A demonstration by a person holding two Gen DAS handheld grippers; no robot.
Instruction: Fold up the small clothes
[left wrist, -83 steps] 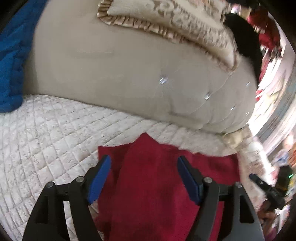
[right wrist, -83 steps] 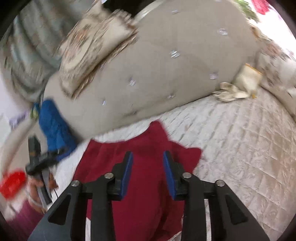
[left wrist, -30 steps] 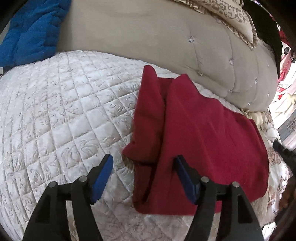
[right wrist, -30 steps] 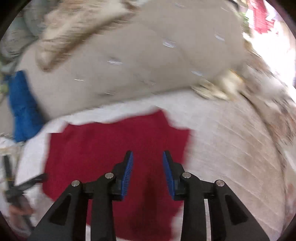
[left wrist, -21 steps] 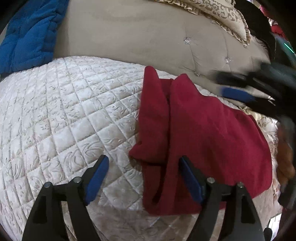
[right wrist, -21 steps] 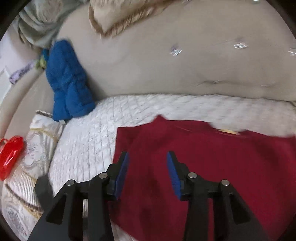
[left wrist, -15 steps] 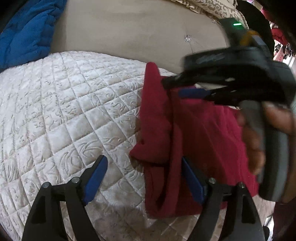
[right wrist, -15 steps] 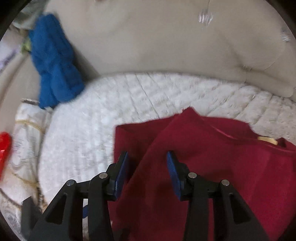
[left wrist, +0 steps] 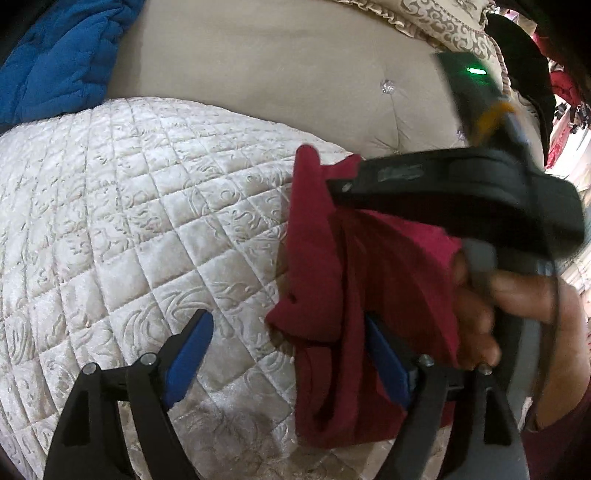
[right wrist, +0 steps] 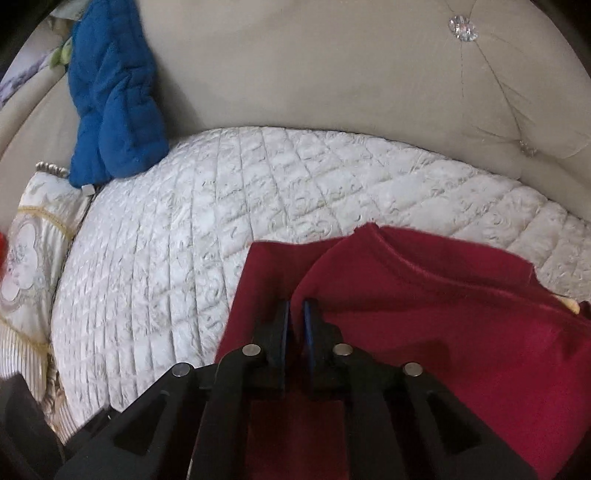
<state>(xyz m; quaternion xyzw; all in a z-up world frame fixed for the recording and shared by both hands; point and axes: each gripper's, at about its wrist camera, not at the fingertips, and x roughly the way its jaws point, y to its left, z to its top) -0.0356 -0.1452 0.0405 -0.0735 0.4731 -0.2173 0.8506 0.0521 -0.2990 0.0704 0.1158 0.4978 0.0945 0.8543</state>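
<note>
A dark red garment (left wrist: 332,280) lies on the white quilted bed cover (left wrist: 129,229), its left side folded over. It also shows in the right wrist view (right wrist: 424,332). My left gripper (left wrist: 284,354) is open, its jaws either side of the garment's near left corner, low over the cover. My right gripper (right wrist: 295,317) is shut on the folded left edge of the garment. In the left wrist view the right gripper (left wrist: 443,184) and the hand holding it reach in from the right over the garment.
A beige tufted headboard (left wrist: 277,74) runs along the back. A blue padded jacket (right wrist: 110,96) leans on it at the left. A patterned cushion (right wrist: 26,258) lies at the left edge, another (left wrist: 443,22) on top of the headboard.
My right gripper swung left across the garment, came down on its folded left edge and shut on it. My left gripper stayed open by the near left corner.
</note>
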